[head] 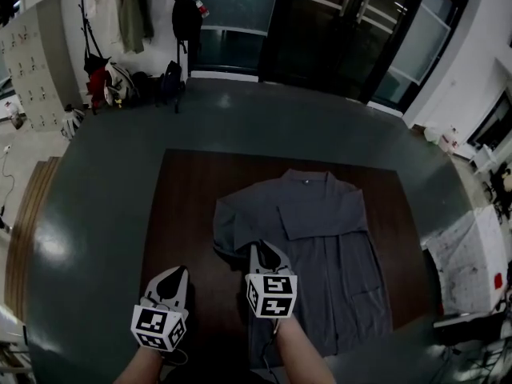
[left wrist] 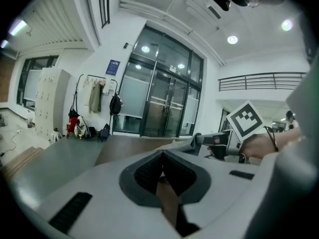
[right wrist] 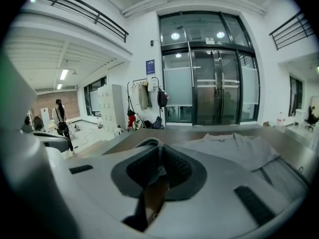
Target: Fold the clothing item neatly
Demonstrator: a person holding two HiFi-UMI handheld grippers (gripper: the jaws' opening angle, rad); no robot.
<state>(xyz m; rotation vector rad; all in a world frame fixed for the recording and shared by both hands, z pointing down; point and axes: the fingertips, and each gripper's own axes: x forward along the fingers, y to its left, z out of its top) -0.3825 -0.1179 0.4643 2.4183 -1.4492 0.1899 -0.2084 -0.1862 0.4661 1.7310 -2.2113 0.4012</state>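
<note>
A dark wooden table stands on a grey floor, with glass doors and a coat rack behind it. A grey shirt lies spread on the table, collar at the far side. The right gripper pinches a fold of the shirt's near left edge. The left gripper hovers beside it over bare wood, its jaws pressed together with nothing between them.

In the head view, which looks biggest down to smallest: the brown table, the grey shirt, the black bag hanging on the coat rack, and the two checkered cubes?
1. Brown table
2. Grey shirt
3. Left cube and right cube: about alike, and enlarged by nearness
4. Black bag: smallest, though far away
</note>
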